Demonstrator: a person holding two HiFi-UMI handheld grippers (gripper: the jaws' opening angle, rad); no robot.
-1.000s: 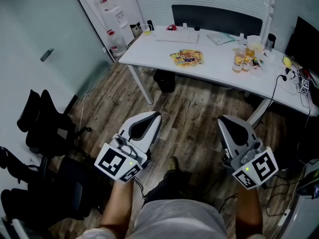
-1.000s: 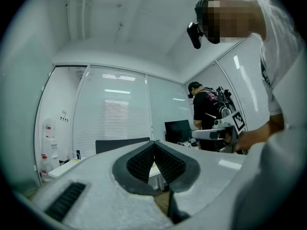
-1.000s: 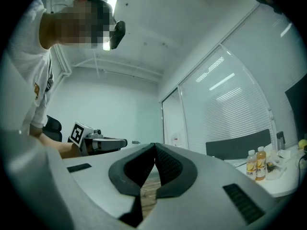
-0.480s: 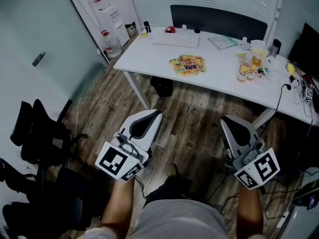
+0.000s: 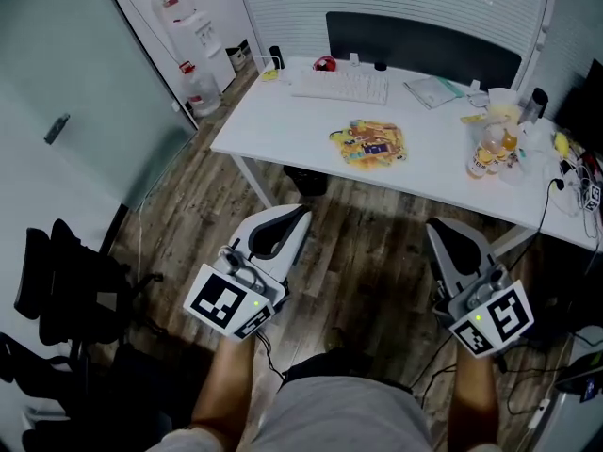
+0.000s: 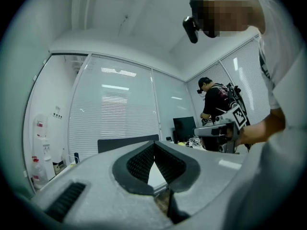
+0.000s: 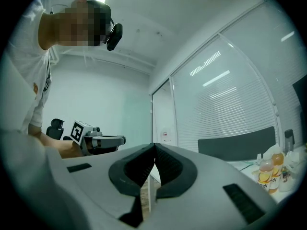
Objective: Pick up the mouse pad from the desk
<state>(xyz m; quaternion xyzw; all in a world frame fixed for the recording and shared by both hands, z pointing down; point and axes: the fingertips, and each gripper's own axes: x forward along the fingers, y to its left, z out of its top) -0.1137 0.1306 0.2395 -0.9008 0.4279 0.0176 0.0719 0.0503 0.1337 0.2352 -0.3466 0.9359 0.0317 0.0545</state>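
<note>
The mouse pad (image 5: pixel 369 145) is a yellow printed mat lying flat near the middle of the white desk (image 5: pixel 283 130). Both grippers hang over the wooden floor, short of the desk's near edge and well apart from the pad. My left gripper (image 5: pixel 287 217) is shut and holds nothing; its jaws meet at the tip in the left gripper view (image 6: pixel 154 144). My right gripper (image 5: pixel 443 226) is shut and empty too, with its jaws closed in the right gripper view (image 7: pixel 154 147). Neither gripper view shows the pad.
On the desk lie a white keyboard (image 5: pixel 341 86), a notebook (image 5: pixel 433 90), drink bottles (image 5: pixel 490 149) and cables at the right end. A dark panel (image 5: pixel 424 40) stands behind the desk. A water dispenser (image 5: pixel 184 26) is far left; black chairs (image 5: pixel 66 290) at my left.
Both grippers and the head have moved forward toward the desk, which now sits lower and nearer in the head view. Both grippers stay shut.
</note>
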